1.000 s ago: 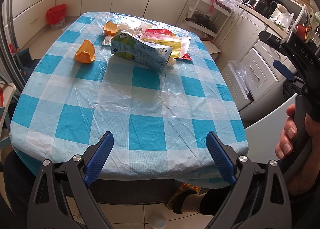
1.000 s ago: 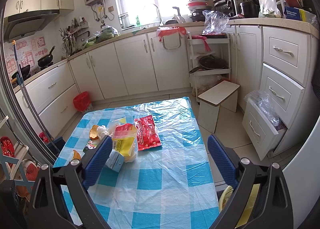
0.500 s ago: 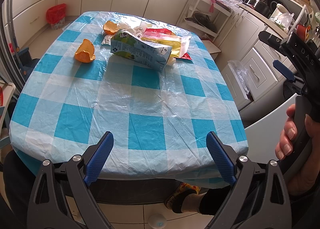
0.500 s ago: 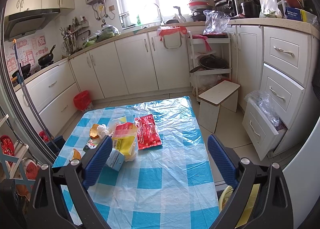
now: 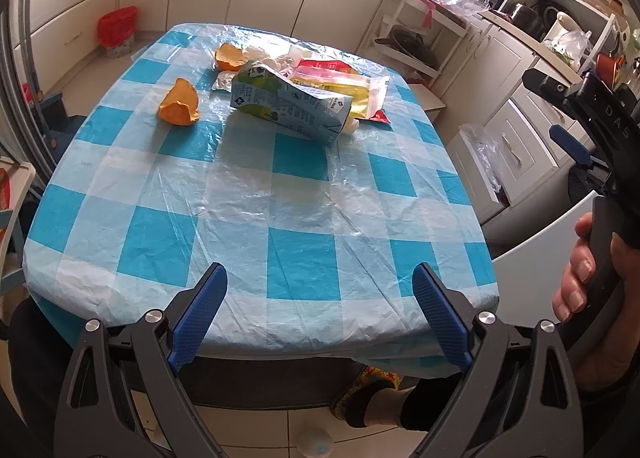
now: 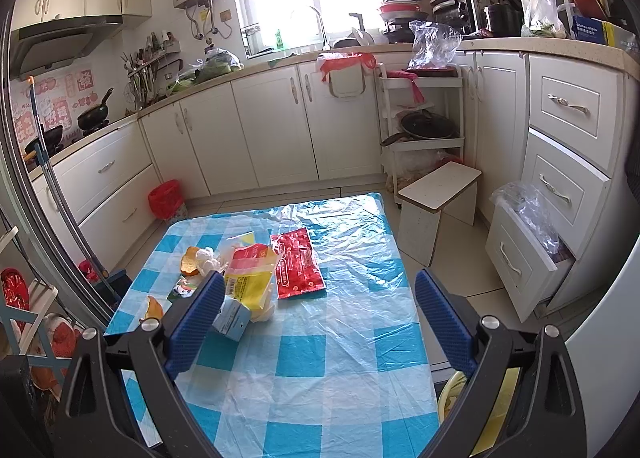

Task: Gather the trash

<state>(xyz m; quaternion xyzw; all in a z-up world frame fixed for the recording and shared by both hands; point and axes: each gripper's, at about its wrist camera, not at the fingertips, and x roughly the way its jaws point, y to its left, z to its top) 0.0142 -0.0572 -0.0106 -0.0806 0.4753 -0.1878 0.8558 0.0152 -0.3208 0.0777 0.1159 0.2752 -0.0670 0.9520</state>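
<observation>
Nothing gripped yet. Left tool (image 5: 318,304) spread wide, hovering over the near edge of the desk (image 5: 280,250); right tool (image 6: 316,312) likewise wide, held higher off the desk's right side. Milk carton (image 5: 290,107) lying flat at the far end, straight ahead of the left tool, long axis running left to right. Orange peel (image 5: 179,102) just left of the carton, yellow packet (image 5: 340,86) and red wrapper (image 6: 298,262) behind and right of it. Probably nearer the left tool; long forward reach needed.

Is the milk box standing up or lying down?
Lying down. The milk box rests on its long side on the table, top end toward the yellow bag.
</observation>
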